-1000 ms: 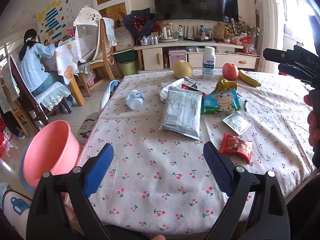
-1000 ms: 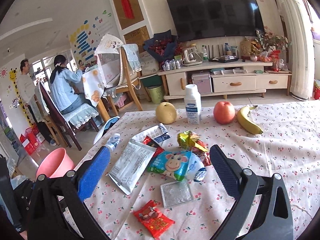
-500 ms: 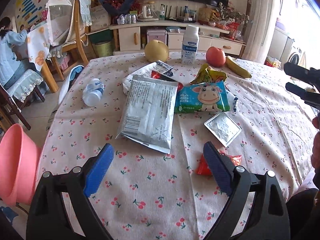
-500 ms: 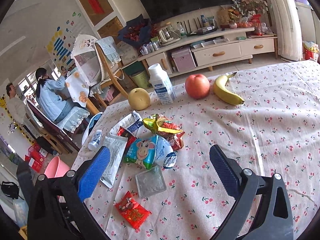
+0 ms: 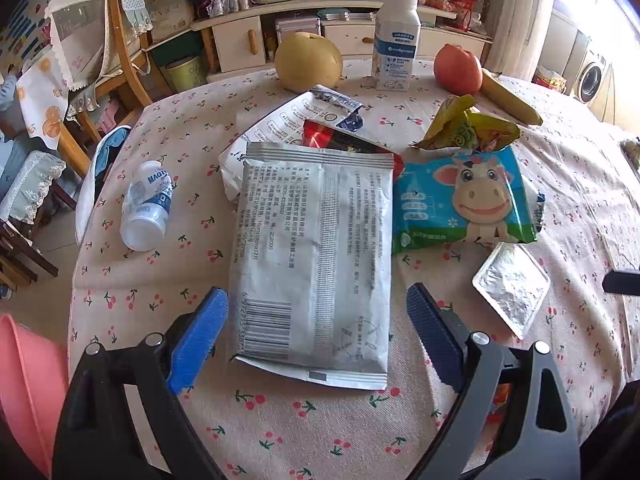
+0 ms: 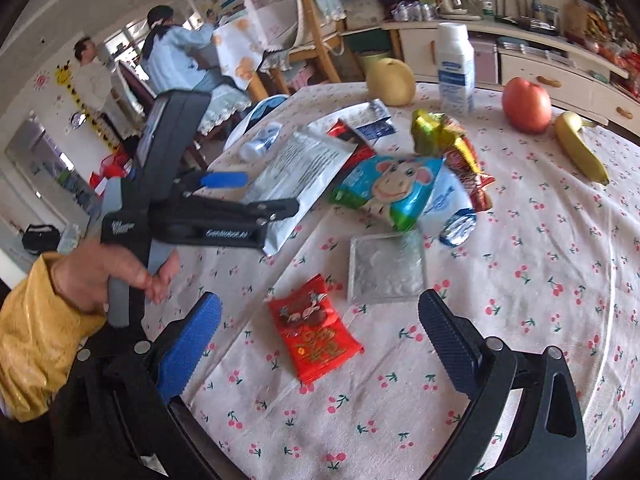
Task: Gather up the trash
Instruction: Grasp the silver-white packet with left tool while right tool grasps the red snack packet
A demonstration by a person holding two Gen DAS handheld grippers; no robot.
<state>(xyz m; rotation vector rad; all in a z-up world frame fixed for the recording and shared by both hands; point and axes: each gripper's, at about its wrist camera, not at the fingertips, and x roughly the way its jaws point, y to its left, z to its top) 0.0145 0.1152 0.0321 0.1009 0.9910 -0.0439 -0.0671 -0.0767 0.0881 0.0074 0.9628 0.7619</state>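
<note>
Left claw (image 5: 316, 320) has dropped in, open, straddling the grey pouch (image 5: 316, 256); right claw (image 6: 320, 332), open, over the red packet (image 6: 314, 328). Pickup next.

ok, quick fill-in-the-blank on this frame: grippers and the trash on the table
1. The left gripper is open, straddling the near end of the ____ packet.
2. The right gripper is open over a ____ snack packet.
3. The clear bottle lies on its ____.

Answers: silver; red; side
</note>
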